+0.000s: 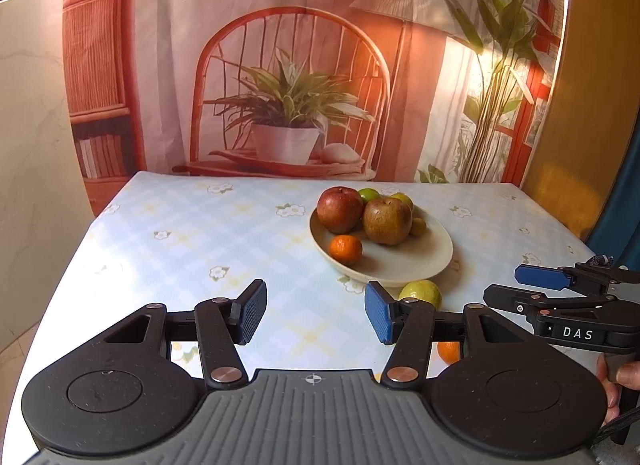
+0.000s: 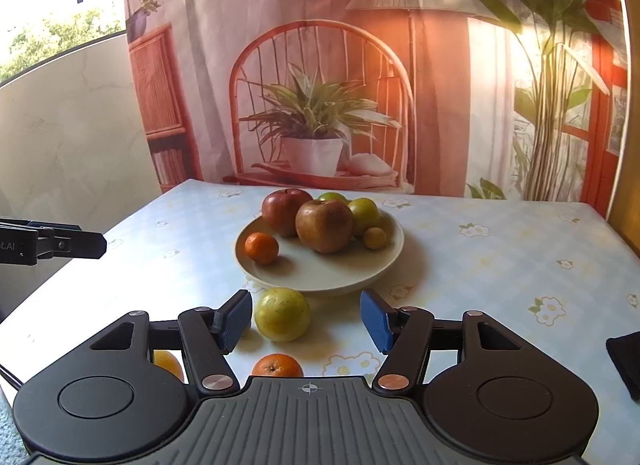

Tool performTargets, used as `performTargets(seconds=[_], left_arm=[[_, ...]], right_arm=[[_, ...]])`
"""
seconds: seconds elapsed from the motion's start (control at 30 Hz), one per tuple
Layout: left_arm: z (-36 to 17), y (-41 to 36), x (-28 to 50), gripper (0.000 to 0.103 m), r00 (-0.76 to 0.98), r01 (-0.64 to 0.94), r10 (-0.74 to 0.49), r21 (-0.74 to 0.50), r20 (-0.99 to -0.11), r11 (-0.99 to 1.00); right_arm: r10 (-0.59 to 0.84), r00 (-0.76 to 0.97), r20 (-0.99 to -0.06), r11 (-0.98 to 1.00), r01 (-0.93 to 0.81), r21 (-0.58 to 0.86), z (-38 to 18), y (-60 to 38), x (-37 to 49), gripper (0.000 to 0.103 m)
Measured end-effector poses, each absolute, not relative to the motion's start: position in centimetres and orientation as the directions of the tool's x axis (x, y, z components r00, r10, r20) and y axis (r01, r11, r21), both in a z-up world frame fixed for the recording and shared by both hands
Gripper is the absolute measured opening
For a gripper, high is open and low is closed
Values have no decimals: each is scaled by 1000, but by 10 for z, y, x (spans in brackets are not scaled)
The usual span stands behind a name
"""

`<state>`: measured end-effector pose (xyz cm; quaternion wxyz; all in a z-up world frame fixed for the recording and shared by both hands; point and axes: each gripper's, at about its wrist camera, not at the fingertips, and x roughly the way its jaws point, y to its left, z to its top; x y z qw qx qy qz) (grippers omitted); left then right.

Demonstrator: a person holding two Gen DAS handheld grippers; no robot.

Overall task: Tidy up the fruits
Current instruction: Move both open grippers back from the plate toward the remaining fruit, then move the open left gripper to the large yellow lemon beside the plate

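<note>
Right wrist, fingers (image 2: 234, 319) apart, fruit (image 2: 282, 314) between

1. The left wrist view looked low across the table (image 1: 180, 233) toward its far edge, angled downward.
2. The right wrist view sat alongside, nearer the plate (image 2: 320, 277); both shared it.

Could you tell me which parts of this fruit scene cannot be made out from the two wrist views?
- Orange, right wrist view: lower half hidden by the gripper body.
- Second orange fruit, right wrist view: mostly behind the right gripper's left linkage.
- Green fruits, left wrist view: largely hidden behind the two apples on the plate.
- Yellow-green fruit, left wrist view: partly covered by the left gripper's blue pad.
</note>
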<state>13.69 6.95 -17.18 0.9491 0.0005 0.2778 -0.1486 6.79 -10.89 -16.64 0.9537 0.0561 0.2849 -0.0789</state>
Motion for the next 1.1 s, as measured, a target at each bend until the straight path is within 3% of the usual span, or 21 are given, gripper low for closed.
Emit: performTargets(seconds=[0.53, 1.1], left_arm=[[-202, 89, 129, 57, 726, 217, -286, -186, -625, 958], [-219, 90, 134, 57, 674, 223, -370, -301, -639, 927]], right_arm=[[10, 744, -668, 992, -90, -85, -168, -45, 81, 56], [86, 617, -782, 916, -357, -182, -185, 3, 103, 55]])
